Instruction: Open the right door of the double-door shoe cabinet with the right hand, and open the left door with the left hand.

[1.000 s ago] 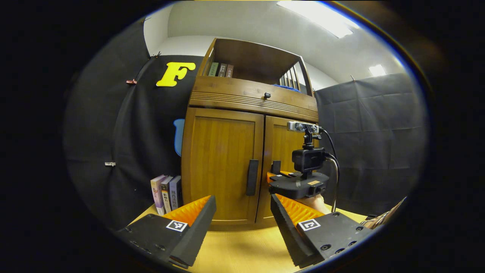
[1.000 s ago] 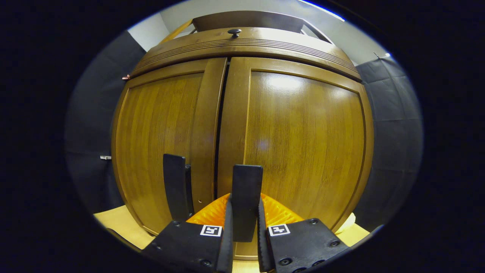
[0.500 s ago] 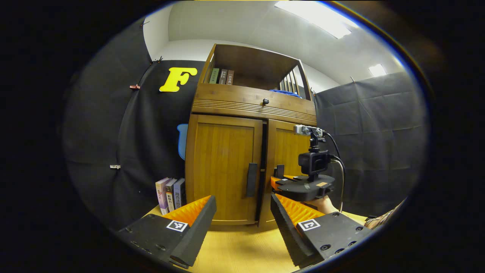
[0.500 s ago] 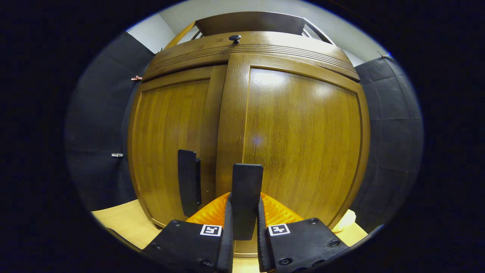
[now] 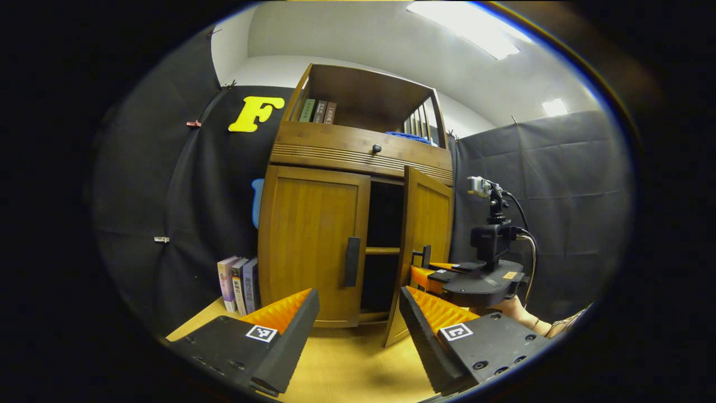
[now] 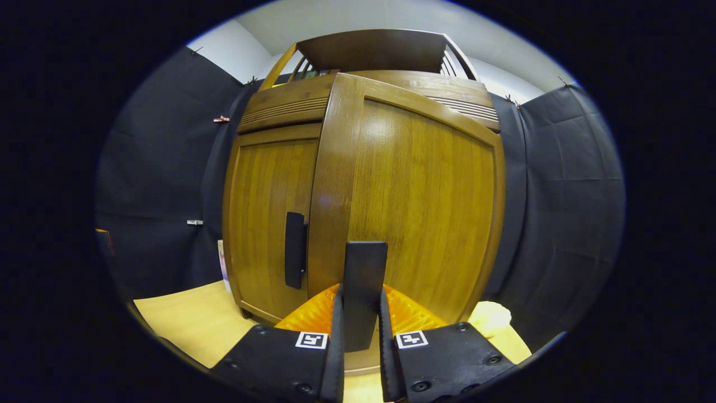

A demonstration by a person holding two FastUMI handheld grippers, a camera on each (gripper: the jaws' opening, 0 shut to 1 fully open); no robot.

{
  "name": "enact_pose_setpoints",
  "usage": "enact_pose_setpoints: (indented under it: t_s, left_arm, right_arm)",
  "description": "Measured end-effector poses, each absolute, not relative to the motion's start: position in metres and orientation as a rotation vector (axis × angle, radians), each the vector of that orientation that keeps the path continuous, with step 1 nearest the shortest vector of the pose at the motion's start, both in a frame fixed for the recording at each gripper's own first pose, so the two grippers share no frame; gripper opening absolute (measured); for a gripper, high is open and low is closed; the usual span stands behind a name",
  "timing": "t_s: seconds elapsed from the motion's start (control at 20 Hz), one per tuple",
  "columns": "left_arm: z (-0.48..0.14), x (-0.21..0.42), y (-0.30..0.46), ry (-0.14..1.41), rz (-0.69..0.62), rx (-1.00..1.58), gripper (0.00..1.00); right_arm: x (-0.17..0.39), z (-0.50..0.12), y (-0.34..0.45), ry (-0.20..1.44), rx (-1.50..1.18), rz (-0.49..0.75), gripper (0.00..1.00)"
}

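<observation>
A brown wooden shoe cabinet stands on a light wooden table. Its right door is swung well out, showing a dark inside with a shelf. My right gripper is shut on that door's dark upright handle; in the left gripper view the right gripper sits at the door's edge, held by a hand. The left door is closed, its dark handle untouched. My left gripper hangs open in front of the cabinet, a little short of the left door.
Three books stand against the cabinet's left side. More books and a blue item sit on the open top shelf. A drawer knob is above the doors. A pale object lies on the table right of the cabinet.
The right door went from closed to ajar to widely open, pulled by my right gripper. My left gripper stayed open and backed slightly away from the cabinet.
</observation>
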State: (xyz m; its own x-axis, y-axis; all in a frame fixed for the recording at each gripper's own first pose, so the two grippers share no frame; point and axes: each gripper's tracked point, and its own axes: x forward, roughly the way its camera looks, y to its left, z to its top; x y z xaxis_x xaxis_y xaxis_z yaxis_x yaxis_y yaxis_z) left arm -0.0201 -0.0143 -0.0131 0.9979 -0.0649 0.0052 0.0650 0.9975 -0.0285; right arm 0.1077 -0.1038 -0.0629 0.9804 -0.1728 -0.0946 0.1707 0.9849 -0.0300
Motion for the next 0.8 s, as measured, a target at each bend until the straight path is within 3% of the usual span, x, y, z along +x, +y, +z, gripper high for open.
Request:
enact_pose_setpoints:
  t_s: [0.05,0.1,0.25,0.3,0.8]
  left_arm:
    - [-0.014,-0.021,-0.02,-0.005,-0.077,-0.027,0.9]
    - [-0.015,-0.022,-0.025,-0.005,-0.089,-0.025,0.9]
    - [-0.02,-0.021,-0.038,0.0,-0.111,-0.015,0.9]
    - [-0.021,-0.02,-0.042,0.004,-0.117,-0.012,0.9]
    - [-0.021,0.001,-0.072,-0.005,-0.171,-0.039,0.89]
  right_arm:
    - [0.1,-0.062,-0.106,0.095,-0.024,-0.172,0.3]
    - [0.094,-0.061,-0.109,0.093,-0.025,-0.171,0.25]
    - [0.076,-0.059,-0.116,0.086,-0.03,-0.178,0.25]
    - [0.07,-0.059,-0.119,0.085,-0.031,-0.18,0.29]
    - [0.027,-0.053,-0.151,0.103,-0.038,-0.206,0.29]
